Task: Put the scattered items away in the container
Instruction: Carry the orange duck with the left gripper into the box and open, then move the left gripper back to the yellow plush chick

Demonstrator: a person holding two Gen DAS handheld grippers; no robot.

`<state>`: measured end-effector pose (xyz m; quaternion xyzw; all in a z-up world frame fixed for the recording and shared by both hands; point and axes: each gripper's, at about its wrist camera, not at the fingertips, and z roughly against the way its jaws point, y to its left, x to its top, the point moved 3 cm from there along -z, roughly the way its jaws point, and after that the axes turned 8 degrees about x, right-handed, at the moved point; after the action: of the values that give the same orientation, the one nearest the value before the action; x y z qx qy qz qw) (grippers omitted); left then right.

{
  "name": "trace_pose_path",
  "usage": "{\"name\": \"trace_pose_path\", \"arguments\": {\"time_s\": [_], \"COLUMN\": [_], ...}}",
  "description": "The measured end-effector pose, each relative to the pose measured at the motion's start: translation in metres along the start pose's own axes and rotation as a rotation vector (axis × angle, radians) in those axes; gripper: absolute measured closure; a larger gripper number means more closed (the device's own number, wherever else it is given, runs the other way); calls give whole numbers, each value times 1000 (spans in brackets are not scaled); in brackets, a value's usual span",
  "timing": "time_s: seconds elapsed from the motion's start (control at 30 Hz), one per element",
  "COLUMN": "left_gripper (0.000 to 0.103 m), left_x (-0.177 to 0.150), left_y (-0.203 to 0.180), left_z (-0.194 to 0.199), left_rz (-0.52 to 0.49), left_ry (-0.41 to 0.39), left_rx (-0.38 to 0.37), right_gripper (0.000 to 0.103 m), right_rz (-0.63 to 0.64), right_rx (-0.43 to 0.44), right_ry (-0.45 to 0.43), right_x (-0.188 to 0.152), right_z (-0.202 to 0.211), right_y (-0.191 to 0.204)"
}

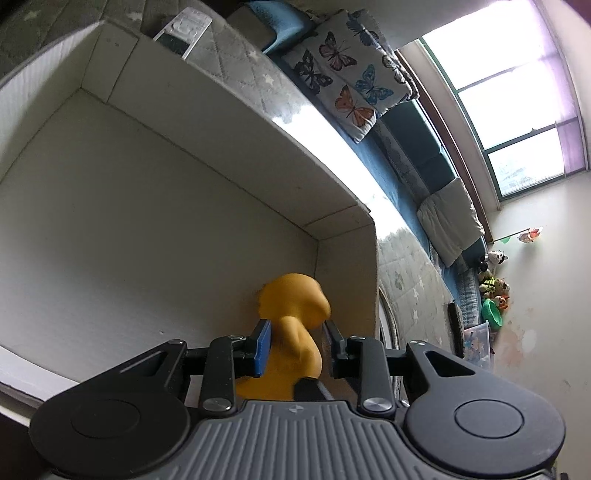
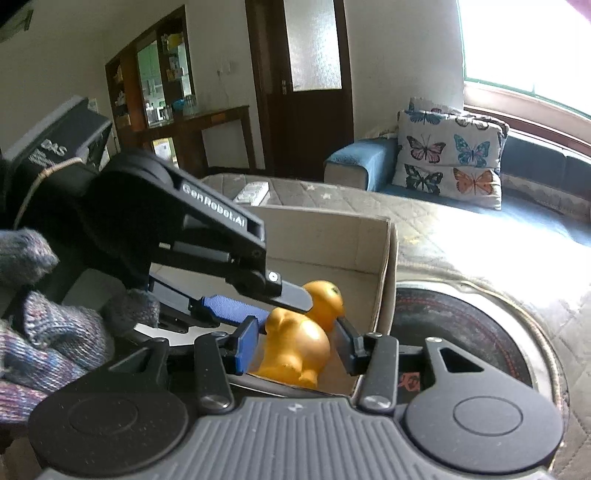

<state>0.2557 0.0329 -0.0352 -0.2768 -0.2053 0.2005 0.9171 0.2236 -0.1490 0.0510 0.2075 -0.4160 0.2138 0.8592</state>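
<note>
the left gripper (image 1: 295,343) reaches down into the cardboard box (image 1: 221,122), its jaws set either side of the orange duck toy (image 1: 291,314) at the neck. whether they pinch it or have just let go i cannot tell. the right gripper (image 2: 295,347) hovers at the box's near wall with its fingers spread and nothing held; the duck only shows between them, farther off. the duck sits low in the box's near corner by the side wall (head away from the left camera). its long axis runs roughly along the left gripper's fingers, tail toward the camera. the toy looks as good as delivered. a remote control (image 1: 183,31) lies outside on the quilted cover (image 1: 236,70), perhaps next.
</note>
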Motion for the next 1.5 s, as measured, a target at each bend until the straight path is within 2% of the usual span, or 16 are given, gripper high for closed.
{"name": "trace_pose_path", "arguments": {"time_s": [0.4, 0.5, 0.73, 0.97, 1.07, 1.17, 1.23, 1.5], "left_gripper": [71, 71, 71, 71, 71, 71, 71, 71], "left_x": [-9, -14, -31, -63, -78, -94, -104, -144], "left_y": [-13, -17, -28, -38, -41, -46, -50, -63], "left_z": [22, 27, 39, 55, 60, 65, 67, 64], "left_rz": [-75, -92, -136, -211, -240, -288, -314, -385], "left_ry": [-56, -63, -77, -83, -81, -84, -83, -38], "left_rx": [20, 14, -1, -18, -33, -37, -42, -83], "right_gripper": [56, 52, 50, 46, 39, 39, 31, 23], "right_rz": [8, 14, 17, 35, 37, 40, 40, 18], "right_rx": [-7, -13, -22, -40, -57, -78, -91, -130], "right_ry": [-39, -44, -66, -69, -62, -58, -56, -18], "right_x": [-2, -6, -16, -33, -44, -55, -62, -96], "right_z": [41, 51, 78, 104, 116, 128, 135, 153], "right_y": [-4, -4, -3, -3, -6, -8, -9, -15]}}
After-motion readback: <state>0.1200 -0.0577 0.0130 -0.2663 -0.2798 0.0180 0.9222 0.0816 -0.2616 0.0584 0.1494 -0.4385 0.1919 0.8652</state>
